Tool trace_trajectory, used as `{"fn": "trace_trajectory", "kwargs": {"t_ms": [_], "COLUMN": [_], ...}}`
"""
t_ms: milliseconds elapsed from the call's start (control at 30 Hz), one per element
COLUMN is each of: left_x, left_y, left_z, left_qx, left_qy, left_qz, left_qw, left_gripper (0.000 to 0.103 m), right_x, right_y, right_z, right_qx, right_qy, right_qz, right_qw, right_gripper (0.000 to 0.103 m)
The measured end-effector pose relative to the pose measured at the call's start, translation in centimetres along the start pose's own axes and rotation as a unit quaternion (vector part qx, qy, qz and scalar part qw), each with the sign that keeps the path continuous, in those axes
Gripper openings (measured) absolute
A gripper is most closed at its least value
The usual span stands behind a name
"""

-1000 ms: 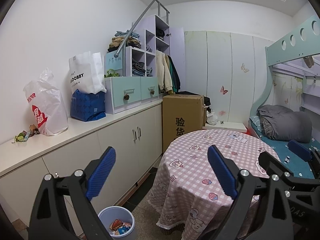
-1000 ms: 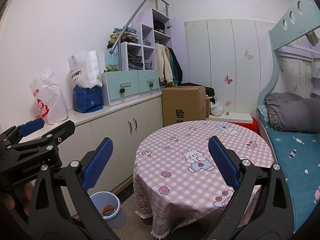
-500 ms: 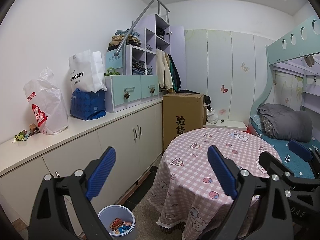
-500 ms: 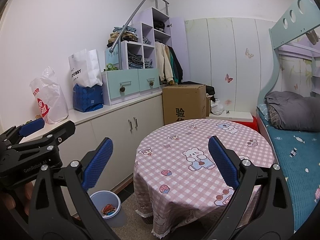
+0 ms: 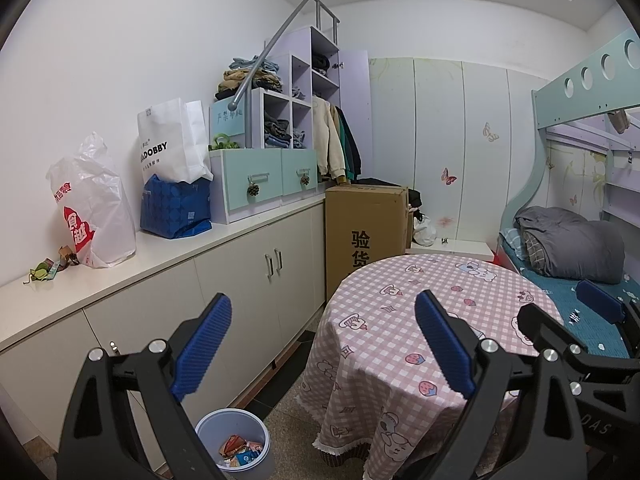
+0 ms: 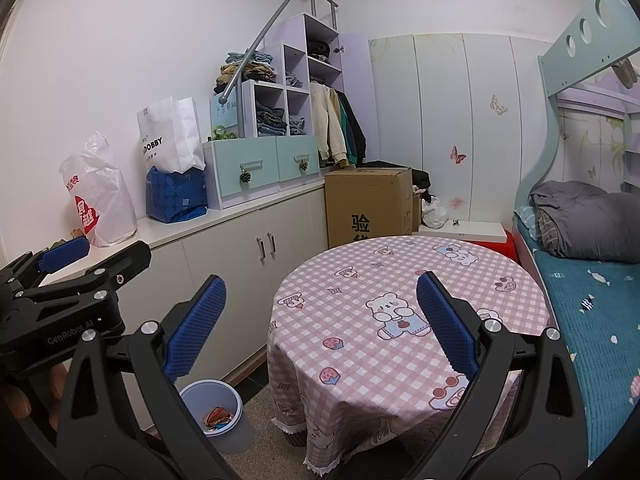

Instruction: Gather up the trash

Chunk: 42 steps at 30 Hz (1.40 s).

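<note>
Left gripper (image 5: pixel 322 338): jaws apart, nothing between them, raised level over the near edge of the round table (image 5: pixel 420 320), probably a carrying pose between pickups. Right gripper (image 6: pixel 320 320): jaws likewise apart and empty, beside its fellow. Table: checked cloth, bare of litter. Trash bin (image 5: pixel 234 446): on the floor between the table and the cabinets, just below the left jaws, already holding coloured wrappers; judged well placed for drops from either side. Loose scraps (image 5: pixel 48 268): small green and brown wrappers on the counter (image 5: pixel 168 252), beside the white plastic bag (image 5: pixel 94 208), well apart from both grippers; judged the remaining trash. Change against the earlier views: both cameras had shifted only slightly, the jaws equally wide, the bin and scraps unmoved.
</note>
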<state>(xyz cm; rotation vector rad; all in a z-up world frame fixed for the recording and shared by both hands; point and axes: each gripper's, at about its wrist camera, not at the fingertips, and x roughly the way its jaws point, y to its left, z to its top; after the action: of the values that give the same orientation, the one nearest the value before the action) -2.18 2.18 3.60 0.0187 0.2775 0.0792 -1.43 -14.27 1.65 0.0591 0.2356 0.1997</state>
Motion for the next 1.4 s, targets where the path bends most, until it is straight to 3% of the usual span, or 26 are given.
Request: {"fn": "trace_trajectory", "kwargs": {"t_ms": [1400], "left_x": [0.3], "left_y": [0.5], "left_z": [-0.7], "left_qx": [0.003], "left_qy": [0.006], "left_qz": [-0.001], "left_qw": [1.0000], "left_gripper": [0.091], "right_x": [0.0], "right_y": [0.6], "right_z": [-0.6], "right_qx": [-0.001], "right_qy": [0.005], "right_qz": [0.002], "right_qw": [1.000], "right_gripper": [0.094]}}
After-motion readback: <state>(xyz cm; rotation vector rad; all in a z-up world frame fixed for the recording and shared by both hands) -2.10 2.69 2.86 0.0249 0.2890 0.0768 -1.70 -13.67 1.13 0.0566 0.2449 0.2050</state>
